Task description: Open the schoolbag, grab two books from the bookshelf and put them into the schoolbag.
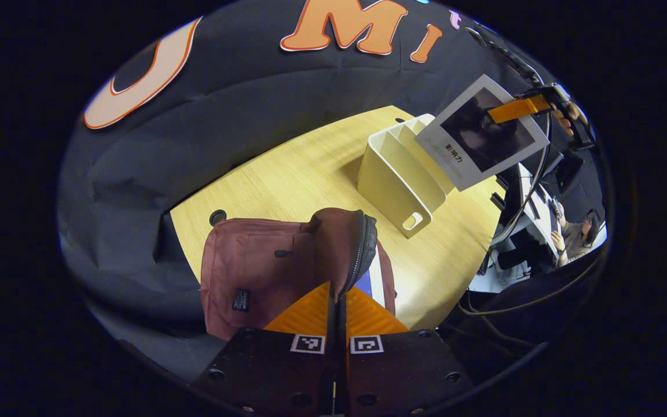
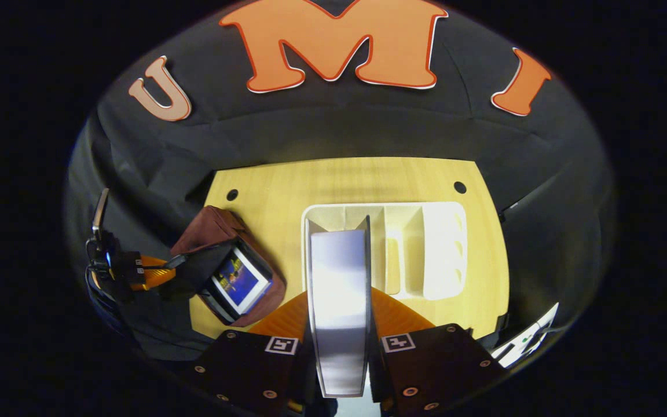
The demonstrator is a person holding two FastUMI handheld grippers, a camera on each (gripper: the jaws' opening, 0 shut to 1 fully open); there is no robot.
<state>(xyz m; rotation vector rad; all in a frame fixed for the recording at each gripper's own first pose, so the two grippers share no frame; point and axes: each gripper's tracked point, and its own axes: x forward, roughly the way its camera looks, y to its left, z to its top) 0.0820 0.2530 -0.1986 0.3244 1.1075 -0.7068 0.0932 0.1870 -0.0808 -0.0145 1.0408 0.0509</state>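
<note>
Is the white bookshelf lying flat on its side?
No, the bookshelf stands upright on the wooden table, with its dividers pointing up, as the left gripper view shows.

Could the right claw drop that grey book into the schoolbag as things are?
Probably yes: the left claw holds the schoolbag's flap open, a blue book lies inside, and the grey book hangs above the table.

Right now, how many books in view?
2: one book held by the right gripper above the rack, one inside the open bag. More may be hidden there.
</note>
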